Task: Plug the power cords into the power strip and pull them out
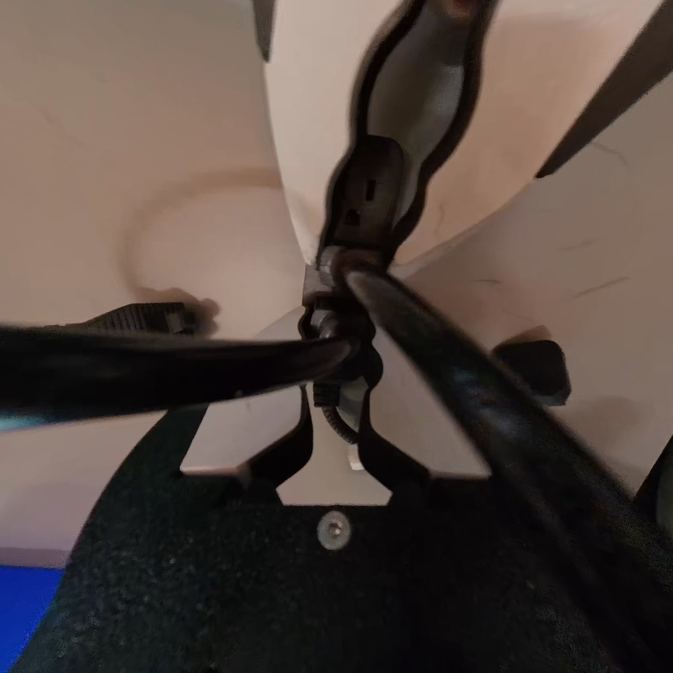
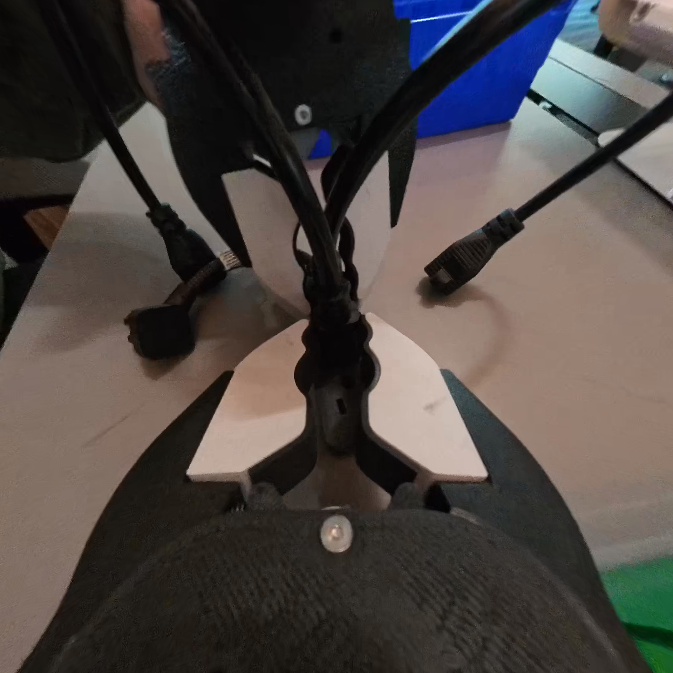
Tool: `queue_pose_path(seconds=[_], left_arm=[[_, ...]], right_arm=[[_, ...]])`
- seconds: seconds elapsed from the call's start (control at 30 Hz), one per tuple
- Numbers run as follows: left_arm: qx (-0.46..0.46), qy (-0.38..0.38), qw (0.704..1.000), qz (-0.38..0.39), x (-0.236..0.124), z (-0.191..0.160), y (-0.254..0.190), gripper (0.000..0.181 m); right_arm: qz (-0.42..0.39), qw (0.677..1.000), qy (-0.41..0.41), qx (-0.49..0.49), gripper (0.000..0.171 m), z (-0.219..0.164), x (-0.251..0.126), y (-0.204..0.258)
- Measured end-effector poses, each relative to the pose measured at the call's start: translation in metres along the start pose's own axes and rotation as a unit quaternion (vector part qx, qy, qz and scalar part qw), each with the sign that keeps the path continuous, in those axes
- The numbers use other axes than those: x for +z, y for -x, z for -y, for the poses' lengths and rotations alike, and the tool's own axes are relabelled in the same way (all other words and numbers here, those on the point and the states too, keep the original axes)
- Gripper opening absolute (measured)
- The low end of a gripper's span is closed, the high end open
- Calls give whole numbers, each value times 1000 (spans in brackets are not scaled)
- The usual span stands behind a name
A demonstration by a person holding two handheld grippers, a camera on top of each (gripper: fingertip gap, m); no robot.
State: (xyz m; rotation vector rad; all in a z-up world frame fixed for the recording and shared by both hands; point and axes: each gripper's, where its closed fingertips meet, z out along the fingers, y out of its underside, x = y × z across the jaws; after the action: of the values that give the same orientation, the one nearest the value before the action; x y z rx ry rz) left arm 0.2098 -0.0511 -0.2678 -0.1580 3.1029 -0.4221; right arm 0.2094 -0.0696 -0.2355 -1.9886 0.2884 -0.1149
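In the left wrist view my left gripper (image 1: 337,338) is shut on the black plug (image 1: 326,395) of a power cord, right at the end of a black power strip socket (image 1: 368,196). Thick black cords (image 1: 153,360) run off left and lower right. My right gripper (image 1: 358,255) comes in from above, shut on the power strip. In the right wrist view my right gripper (image 2: 335,327) grips the power strip (image 2: 333,408). The left gripper (image 2: 327,287) meets it tip to tip, with cords (image 2: 291,164) rising between them. The plug's blades are hidden.
Loose black plugs lie on the beige table (image 2: 546,346): one at the left (image 2: 160,329), one at the right (image 2: 462,255); they also show in the left wrist view (image 1: 145,317) (image 1: 535,368). A blue bin (image 2: 491,73) stands behind. A green object (image 2: 644,597) sits at the lower right. The tips of both grippers are at nearly the same place.
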Motion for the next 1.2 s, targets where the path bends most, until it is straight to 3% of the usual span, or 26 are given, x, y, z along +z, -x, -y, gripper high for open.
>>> queue_pose_path(seconds=[0.03,0.13,0.3,0.5,0.63,0.73,0.87,1.1,1.2], left_arm=[[1,-2,1000,-7,0,0,-3,26],[12,4,1000,-6,1,1,-6,26],[-2,11,1000,10,1,1,0,26],[35,5,999,-10,1,2,-7,26],[35,6,999,-3,1,2,-5,25],[35,-3,999,-1,1,2,-5,25],[37,-6,999,-2,1,2,-5,25],[29,-10,1000,-4,1,2,-5,25],[31,-10,999,-7,1,2,-6,26]], right_arm=[[-1,999,7,-37,21,-1,-1,5],[9,998,35,-51,22,-3,-5,7],[4,996,-27,82,19,2,-3,-8],[25,998,48,-44,18,-5,-11,10],[23,997,65,-40,17,-5,-11,4],[-1,999,40,-14,35,-5,-12,-5],[15,1000,20,11,39,-3,-8,-2],[26,996,63,-49,25,-6,6,6],[15,997,30,-69,24,-5,5,9]])
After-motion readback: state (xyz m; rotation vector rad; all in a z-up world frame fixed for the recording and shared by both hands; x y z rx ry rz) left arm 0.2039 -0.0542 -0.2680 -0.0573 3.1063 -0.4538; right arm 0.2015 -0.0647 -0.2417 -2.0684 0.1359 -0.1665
